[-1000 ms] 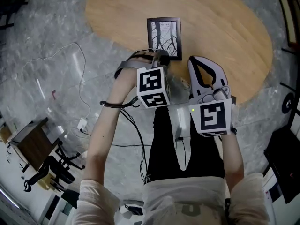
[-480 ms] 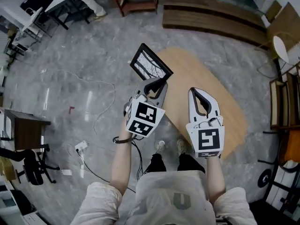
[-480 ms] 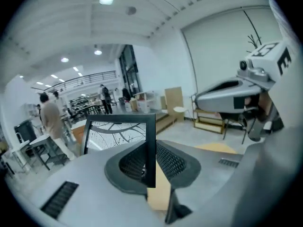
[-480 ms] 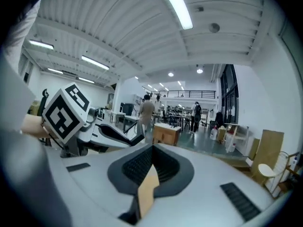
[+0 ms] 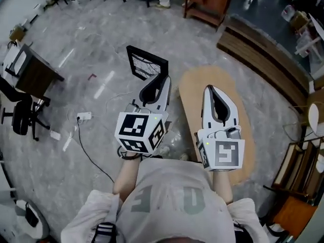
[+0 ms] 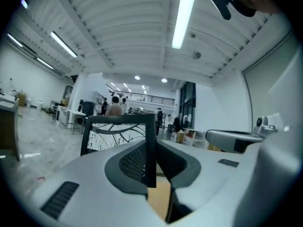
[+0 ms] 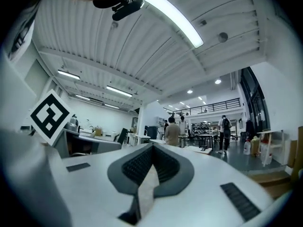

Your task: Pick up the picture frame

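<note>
The picture frame is black-edged with a white print of dark branches. It hangs in the air, clear of the light wooden oval table far below. My left gripper is shut on the frame's right edge. In the left gripper view the frame stands upright, its side bar pinched between the pads at my left gripper. My right gripper is raised beside it on the right, shut and holding nothing. In its own view my right gripper has its tips touching.
On the grey marbled floor lie a white power strip and its cable. A dark desk and an office chair stand at the left. A long wooden bench and a wooden cabinet are at the back. People stand far off.
Both grippers have risen high above the table. The left one lifted the frame off the tabletop and rolled it from flat to upright. The right one stayed shut and empty.
</note>
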Motion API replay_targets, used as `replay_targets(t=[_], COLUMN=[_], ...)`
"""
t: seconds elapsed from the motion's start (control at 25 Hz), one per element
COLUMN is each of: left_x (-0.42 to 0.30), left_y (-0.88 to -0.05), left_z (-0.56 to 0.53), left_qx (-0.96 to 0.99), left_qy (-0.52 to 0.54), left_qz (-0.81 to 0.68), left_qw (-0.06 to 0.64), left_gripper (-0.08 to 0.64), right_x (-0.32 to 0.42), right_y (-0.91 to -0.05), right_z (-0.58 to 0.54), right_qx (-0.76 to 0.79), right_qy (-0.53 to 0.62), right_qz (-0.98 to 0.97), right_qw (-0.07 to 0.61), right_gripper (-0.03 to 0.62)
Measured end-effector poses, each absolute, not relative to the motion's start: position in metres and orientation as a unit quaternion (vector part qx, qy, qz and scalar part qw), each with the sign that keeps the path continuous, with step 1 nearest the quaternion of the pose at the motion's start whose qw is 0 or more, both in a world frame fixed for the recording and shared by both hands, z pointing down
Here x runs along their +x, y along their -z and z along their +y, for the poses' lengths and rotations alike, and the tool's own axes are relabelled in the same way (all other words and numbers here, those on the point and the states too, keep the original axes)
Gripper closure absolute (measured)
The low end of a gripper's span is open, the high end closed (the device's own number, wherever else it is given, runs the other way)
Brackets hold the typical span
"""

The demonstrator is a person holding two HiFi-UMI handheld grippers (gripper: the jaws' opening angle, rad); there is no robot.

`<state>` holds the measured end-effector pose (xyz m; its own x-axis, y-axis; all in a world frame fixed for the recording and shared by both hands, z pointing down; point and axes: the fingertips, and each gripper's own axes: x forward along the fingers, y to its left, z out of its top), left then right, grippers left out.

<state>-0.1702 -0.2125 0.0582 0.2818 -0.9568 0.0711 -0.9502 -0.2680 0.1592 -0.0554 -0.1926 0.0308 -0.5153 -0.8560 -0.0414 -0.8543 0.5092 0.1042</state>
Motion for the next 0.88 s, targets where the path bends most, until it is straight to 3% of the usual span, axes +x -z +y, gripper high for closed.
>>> replay_targets(t=[0.24, 0.88], left_x=[-0.240, -0.240], left_y=[-0.068, -0.061], left_z=[-0.167, -0.162], left_qx=[0.725, 0.711], left_qy=[0.059, 0.055], left_qz=[-0.682, -0.699], left_qw=[0.076, 0.046], left_gripper=[0.489, 0.489], right_x=[-0.116, -0.123], right_y=[-0.051, -0.061], right_z=[-0.176, -0.176], right_qx=[0.440, 0.421], right_qy=[0.027, 0.011], right_qz=[-0.898, -0.907], right_qw=[0.010, 0.011], right_gripper=[0.586, 0.586])
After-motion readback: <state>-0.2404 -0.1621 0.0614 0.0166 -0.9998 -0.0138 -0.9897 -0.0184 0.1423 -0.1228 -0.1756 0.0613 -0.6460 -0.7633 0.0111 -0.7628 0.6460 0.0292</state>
